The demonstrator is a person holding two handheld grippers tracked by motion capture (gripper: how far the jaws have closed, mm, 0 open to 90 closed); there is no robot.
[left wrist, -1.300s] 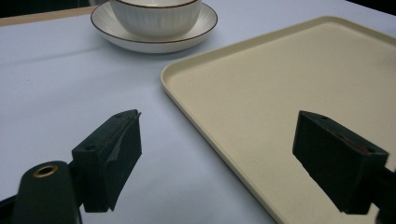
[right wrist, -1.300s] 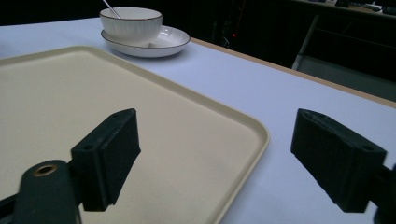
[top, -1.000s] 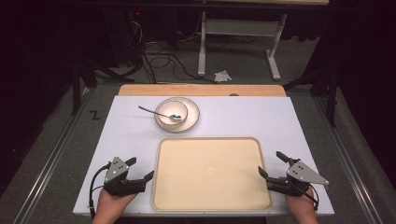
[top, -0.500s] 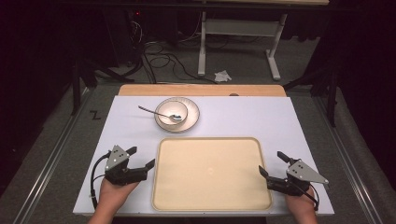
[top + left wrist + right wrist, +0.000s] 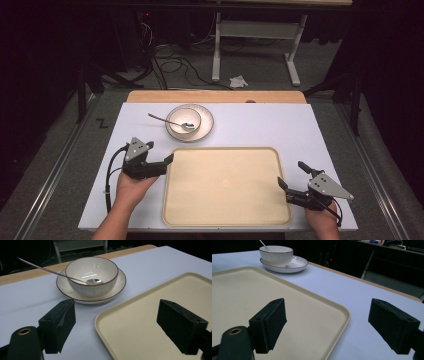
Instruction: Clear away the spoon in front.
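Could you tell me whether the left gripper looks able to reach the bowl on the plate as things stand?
Probably yes. The left gripper has its jaws wide apart and empty, and only bare table lies between it and the bowl. The spoon leaning in the bowl might complicate a grasp.

Black mark like a letter Z (image 5: 102, 123), on the floor left of the table
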